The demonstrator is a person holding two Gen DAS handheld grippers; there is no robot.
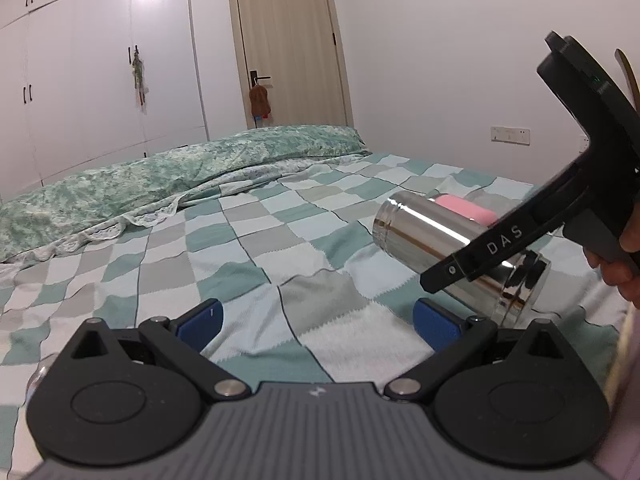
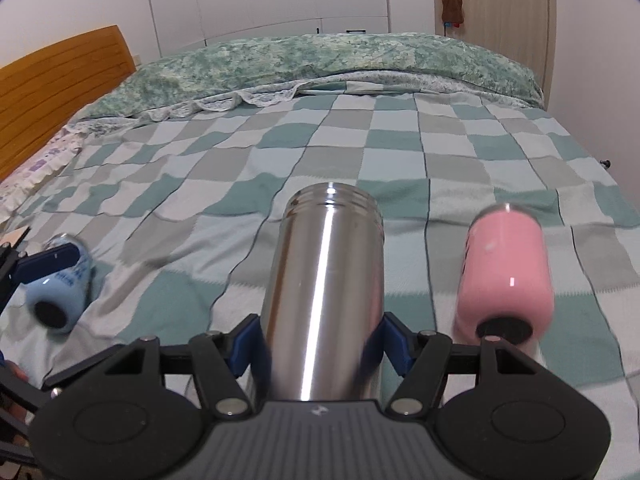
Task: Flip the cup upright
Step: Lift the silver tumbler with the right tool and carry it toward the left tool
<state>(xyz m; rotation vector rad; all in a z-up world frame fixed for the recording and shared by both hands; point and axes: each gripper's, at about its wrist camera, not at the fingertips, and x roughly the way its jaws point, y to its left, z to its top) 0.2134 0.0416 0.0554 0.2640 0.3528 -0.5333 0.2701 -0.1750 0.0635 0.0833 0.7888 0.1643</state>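
Steel cup (image 2: 326,280) base hidden between right jaws.

The left gripper (image 1: 316,326) is hovering with its blue fingers (image 1: 200,322) spread wide over the checkered bed (image 1: 240,248). At right, the right gripper (image 1: 460,268) is clasping the steel cup (image 1: 420,228), lying sideways, a pink cup (image 1: 464,208) just beyond.

Black left claw (image 1: 316,322) with blue pads (image 1: 200,320), silver screws.

bed (image 2: 360,140): checked teal blanket | headboard (image 2: 60,80): wood | wardrobe (image 1: 80,60): white | door (image 1: 288,40): beige, shut
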